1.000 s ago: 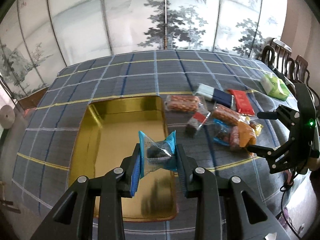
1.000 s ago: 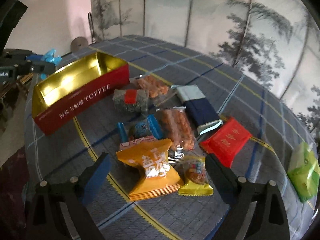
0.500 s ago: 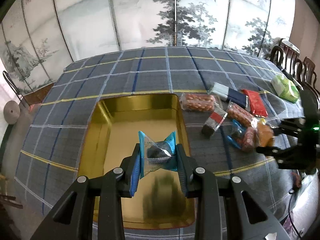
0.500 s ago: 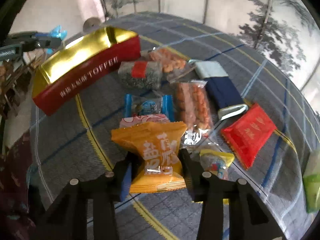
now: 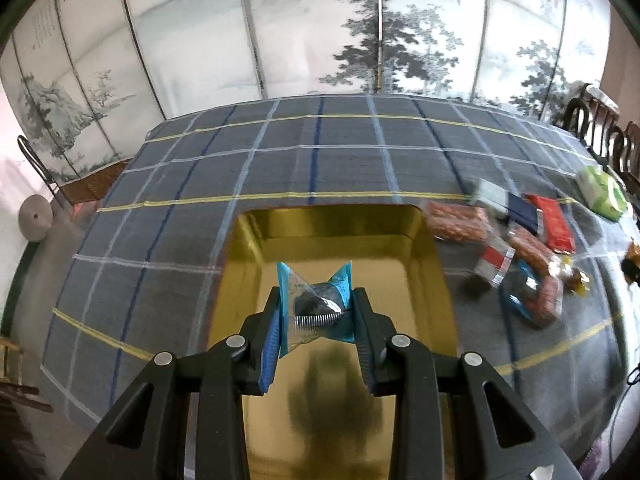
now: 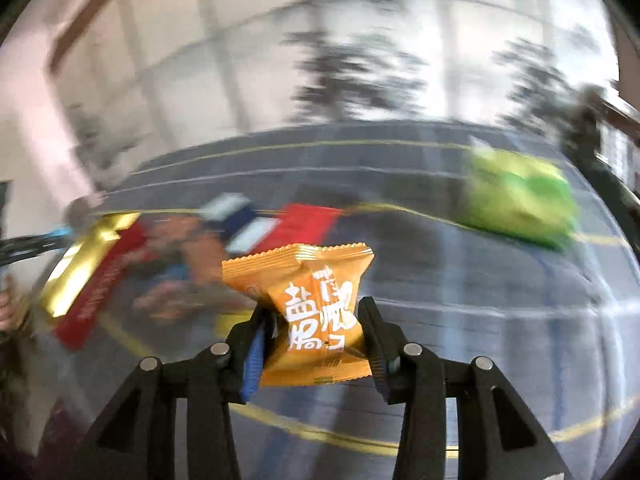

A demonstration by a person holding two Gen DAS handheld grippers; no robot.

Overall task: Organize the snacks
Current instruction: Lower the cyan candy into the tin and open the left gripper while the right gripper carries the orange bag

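My left gripper (image 5: 316,316) is shut on a small blue and clear candy packet (image 5: 316,304) and holds it above the open gold toffee box (image 5: 436,280). My right gripper (image 6: 316,320) is shut on an orange snack packet (image 6: 316,312) with white characters, lifted off the table. The gold and red box (image 6: 86,268) shows blurred at the left of the right wrist view. Loose snacks lie to the right of the box: a peanut packet (image 5: 456,222), a red packet (image 5: 554,224) and a blue packet (image 5: 520,296).
A green packet (image 5: 602,194) lies at the far right of the plaid tablecloth (image 5: 320,152); it also shows in the right wrist view (image 6: 520,200). A painted folding screen (image 5: 320,28) stands behind the table. Wooden chairs (image 5: 600,136) stand at the right.
My right gripper closed on the orange packet and lifted it from the pile, swinging fast. My left gripper moved further over the gold box, still holding the blue packet.
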